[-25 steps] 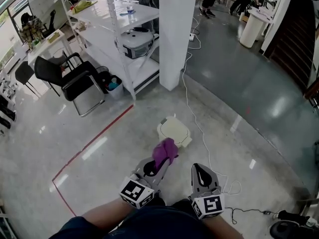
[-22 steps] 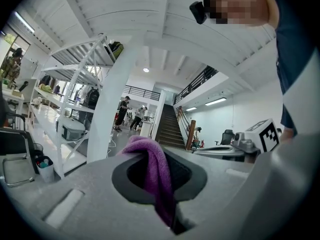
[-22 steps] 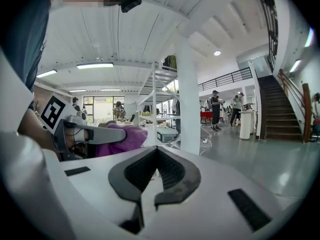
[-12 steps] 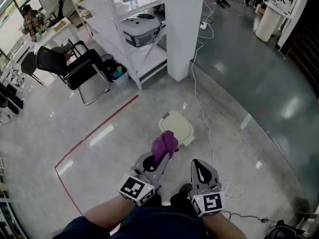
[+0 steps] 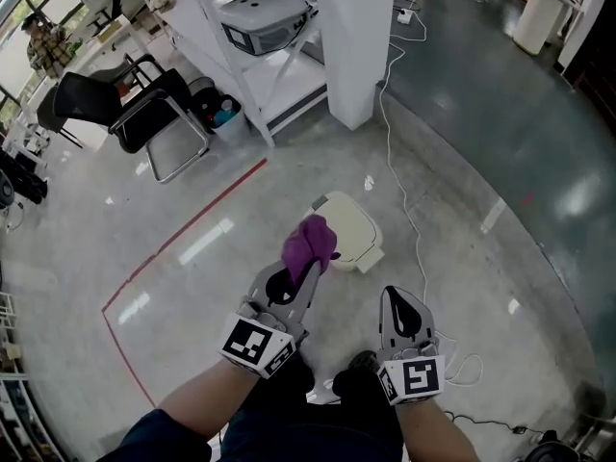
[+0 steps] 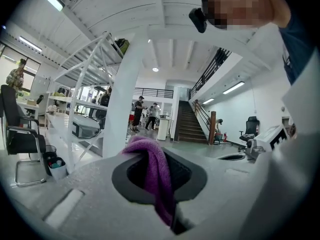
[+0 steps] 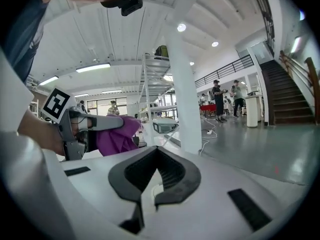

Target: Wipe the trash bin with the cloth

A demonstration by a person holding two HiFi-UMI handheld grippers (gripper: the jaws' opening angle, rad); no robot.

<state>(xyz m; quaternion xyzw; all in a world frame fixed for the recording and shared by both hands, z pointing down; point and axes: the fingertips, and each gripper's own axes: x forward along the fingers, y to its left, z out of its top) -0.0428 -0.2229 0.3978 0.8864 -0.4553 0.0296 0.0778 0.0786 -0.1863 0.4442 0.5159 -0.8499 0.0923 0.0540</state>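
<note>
A cream trash bin with a closed lid stands on the glossy concrete floor. My left gripper is held over the floor with its tip at the bin's near left edge. It is shut on a purple cloth that bunches out past the fingertips. In the left gripper view the cloth hangs pinched between the jaws. My right gripper hovers to the right, short of the bin, shut with nothing in it. The right gripper view shows its own closed jaws and the purple cloth to the left.
A white pillar rises behind the bin, with a white shelf rack to its left. A black chair and a small bucket stand farther left. A white cable runs past the bin. Red tape marks the floor.
Both grippers have come closer to the bin. The cloth, first short of the lid, now overlaps the bin's near left edge. Both grips are unchanged.
</note>
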